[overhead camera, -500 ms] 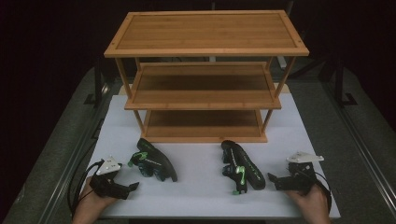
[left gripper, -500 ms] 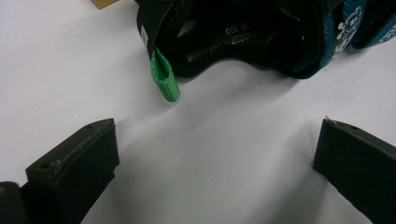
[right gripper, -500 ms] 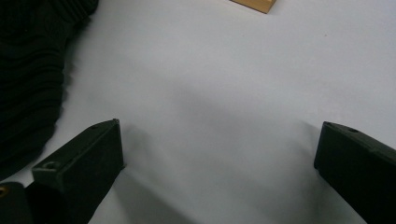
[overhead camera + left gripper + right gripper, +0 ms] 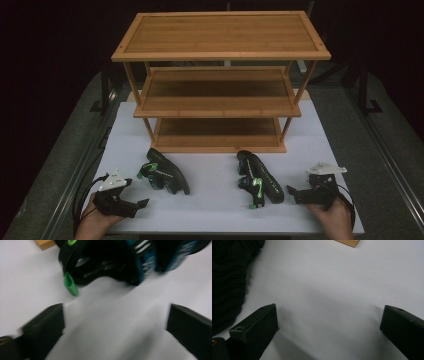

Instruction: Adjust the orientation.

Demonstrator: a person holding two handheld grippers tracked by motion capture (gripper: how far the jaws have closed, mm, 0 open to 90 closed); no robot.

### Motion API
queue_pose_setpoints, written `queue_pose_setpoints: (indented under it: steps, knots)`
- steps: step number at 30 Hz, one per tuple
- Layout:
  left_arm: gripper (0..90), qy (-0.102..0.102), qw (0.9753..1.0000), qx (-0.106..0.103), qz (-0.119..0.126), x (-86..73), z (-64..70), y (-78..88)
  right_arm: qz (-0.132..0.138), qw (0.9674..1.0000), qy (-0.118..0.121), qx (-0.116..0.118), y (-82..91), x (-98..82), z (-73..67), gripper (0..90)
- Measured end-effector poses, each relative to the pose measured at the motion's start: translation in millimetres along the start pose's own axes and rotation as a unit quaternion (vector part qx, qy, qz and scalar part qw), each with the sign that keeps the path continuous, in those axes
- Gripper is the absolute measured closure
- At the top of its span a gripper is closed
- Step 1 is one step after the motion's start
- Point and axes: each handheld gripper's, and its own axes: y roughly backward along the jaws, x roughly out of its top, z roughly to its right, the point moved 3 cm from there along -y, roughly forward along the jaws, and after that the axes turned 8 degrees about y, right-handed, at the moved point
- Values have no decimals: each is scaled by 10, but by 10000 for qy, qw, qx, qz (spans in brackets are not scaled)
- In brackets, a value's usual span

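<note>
Since half a second ago little has shifted: both hands sit at the near edge of the white table point(image 4: 215, 210) much as before, the two shoes unmoved.

From the high view, the left gripper point(image 4: 142, 203) lies low at the near left, pointing toward the left black sandal with green buckle and teal straps point(image 4: 165, 172), near it but apart. The right gripper point(image 4: 291, 190) points left at the right black sandal with green strap point(image 4: 260, 179), just beside its heel end. Behind both stands the three-tier bamboo shoe rack point(image 4: 220, 80).

In the left gripper view, the jaws stand wide with bare table between them; the left sandal point(image 4: 120, 262) lies just ahead, blurred.

In the right gripper view, the jaws gape wide over bare table; the right sandal's black ribbed sole point(image 4: 229, 282) lies at the left, beside one jaw.
</note>
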Motion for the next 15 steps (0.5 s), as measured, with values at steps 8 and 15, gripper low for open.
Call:
queue_pose_setpoints:
  steps: [8,15]
  knots:
    - [234,-242,9990,-293,226,30,216,47,-2,10000,-3,-5,1,0,-2,6]
    - [334,-371,9987,-328,145,140,200,-104,-2,10000,-2,1,0,0,0,6]
